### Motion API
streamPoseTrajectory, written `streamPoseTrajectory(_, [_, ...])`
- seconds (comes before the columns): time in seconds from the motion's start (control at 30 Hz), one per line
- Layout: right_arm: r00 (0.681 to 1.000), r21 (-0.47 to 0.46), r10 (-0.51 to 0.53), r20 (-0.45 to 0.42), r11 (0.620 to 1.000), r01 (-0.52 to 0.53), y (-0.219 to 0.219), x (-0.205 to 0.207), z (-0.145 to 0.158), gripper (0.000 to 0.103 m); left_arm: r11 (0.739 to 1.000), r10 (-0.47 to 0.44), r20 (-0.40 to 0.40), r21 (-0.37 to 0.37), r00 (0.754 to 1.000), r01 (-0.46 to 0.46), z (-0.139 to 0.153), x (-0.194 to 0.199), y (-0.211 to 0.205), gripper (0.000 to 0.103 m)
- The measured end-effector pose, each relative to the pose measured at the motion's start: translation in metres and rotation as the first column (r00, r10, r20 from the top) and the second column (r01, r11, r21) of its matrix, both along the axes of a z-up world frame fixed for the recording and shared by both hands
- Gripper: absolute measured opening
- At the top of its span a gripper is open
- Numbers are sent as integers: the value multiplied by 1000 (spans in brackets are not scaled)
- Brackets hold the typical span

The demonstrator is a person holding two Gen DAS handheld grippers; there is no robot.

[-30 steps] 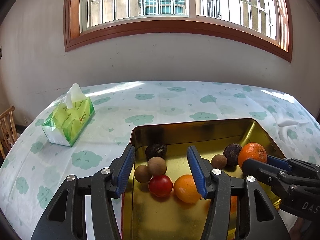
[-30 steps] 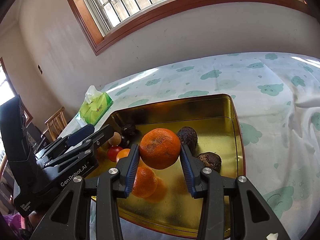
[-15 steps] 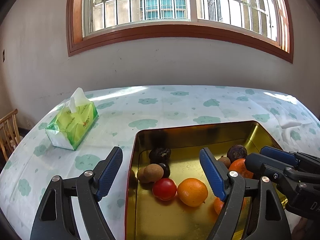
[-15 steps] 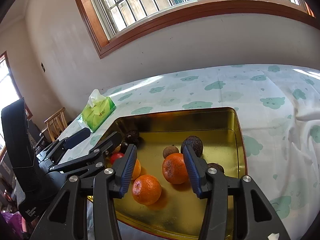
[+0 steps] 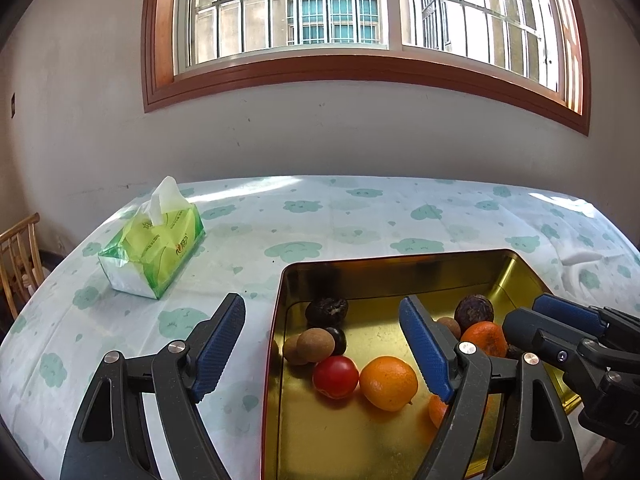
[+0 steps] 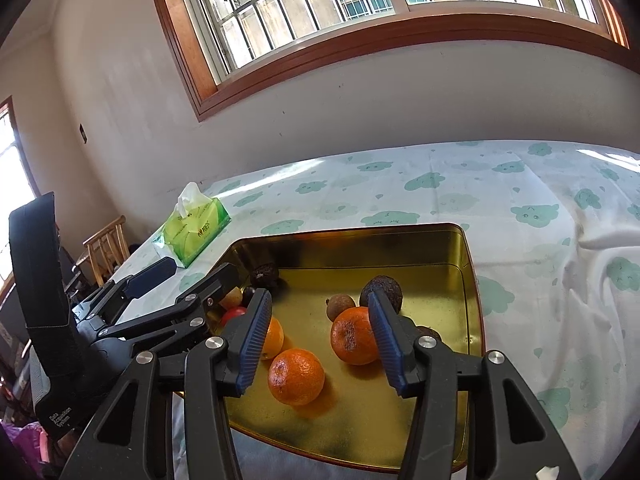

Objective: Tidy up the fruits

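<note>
Fruits lay loose in the shallow gold metal tray, none in your grasp. Your right hand-held gripper had just been opening, its blue pads parted with nothing pinched; a blemished orange mandarin sat just inside the right pad. Your left hand-held gripper stood wide open over the tray's left rim, above a red tomato. On the cloud-print bench a green tissue pack stood well apart.

Gold tray; orange mandarins; red tomato; green tissue pack; white tablecloth, green cloud print
</note>
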State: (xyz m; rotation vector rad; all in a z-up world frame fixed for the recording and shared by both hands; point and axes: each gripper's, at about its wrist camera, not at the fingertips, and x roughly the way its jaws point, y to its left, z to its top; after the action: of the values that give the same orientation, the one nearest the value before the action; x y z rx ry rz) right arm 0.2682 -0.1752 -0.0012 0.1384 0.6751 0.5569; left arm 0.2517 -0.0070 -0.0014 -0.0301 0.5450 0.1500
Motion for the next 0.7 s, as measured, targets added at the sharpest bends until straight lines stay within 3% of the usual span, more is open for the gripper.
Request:
streamPoseTrajectory(0.17, [999, -15, -14, 37, 1000, 15, -2, -11, 9, 54, 1000, -9, 25, -5, 1000, 10, 11, -13, 1, 80])
streamPoseTrajectory(0.3, [998, -24, -19, 67, 999, 21, -5, -24, 19, 57, 1000, 9, 44, 3, 999, -9, 21, -29, 1, 93])
streamPoseTrajectory(0.57, [992, -34, -45, 120, 998, 49, -13, -54, 37, 59, 1000, 14, 92, -15, 996, -13, 46, -68, 3, 97])
streamPoseTrajectory(0.7, [982, -53, -84, 171, 994, 94, -15, -75, 46, 66, 1000, 22, 116, -23, 993, -20, 57, -88, 3, 97])
